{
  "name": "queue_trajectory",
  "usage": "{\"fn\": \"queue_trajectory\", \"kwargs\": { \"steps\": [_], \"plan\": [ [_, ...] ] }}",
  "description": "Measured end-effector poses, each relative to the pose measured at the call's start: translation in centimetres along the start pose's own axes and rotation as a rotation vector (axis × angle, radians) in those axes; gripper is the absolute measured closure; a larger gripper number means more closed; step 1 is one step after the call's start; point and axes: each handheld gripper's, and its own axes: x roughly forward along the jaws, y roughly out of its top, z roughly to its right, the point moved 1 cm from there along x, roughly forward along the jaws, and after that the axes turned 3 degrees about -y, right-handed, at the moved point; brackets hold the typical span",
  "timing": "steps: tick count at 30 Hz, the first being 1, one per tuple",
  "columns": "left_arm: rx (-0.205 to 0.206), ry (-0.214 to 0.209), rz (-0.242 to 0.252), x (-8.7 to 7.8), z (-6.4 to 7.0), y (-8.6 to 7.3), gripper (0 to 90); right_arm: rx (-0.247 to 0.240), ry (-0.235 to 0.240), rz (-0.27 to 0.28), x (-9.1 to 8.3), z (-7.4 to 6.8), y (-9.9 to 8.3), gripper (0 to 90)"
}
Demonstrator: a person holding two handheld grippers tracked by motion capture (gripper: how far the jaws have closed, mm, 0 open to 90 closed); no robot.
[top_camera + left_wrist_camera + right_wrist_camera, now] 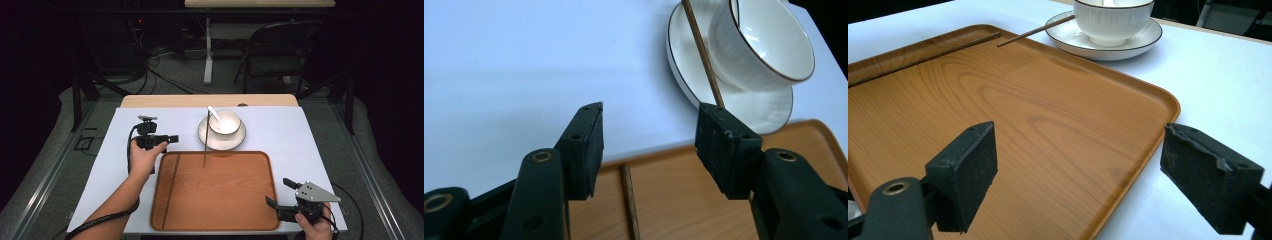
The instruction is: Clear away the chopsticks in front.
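Chopsticks are the work in hand, we judge. In the high view one chopstick (171,184) lies flat along the wooden tray's (250,220) nine o'clock side, while the other chopstick (205,147) leans from the saucer (240,139) rim down onto the tray's twelve o'clock edge. A white bowl (227,121) with a spoon (215,114) sits on that saucer, on the pale bench (300,135). The left hand-held gripper (172,138) hovers at ten o'clock off the tray, the right hand-held gripper (276,194) at four o'clock.

In the left gripper view its jaws stand apart, empty, aimed at the thin round stick (704,55) propped on the glossy saucer (769,107); the flat chopstick (630,205) lies below, between them. We read this as lining up a pinch.

In the right gripper view the rubbery black jaws gape wide over the smooth, grained tray (1048,130), holding nothing; it probably waits there. The ribbed bowl (1112,22) stands at twelve o'clock.
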Motion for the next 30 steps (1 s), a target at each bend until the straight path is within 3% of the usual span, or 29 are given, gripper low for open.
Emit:
{"fn": "queue_trajectory", "kwargs": {
  "steps": [16,30],
  "plan": [
    [0.010,0.034,-0.011,1.8,0.5,2.2,45.1,0.001,0.002,0.001,0.0,0.0,0.0,14.7],
    [0.072,-0.020,-0.040,4.9,4.8,4.1,45.3,0.002,0.003,0.006,-0.1,0.1,0.0,14.7]
  ]
}}
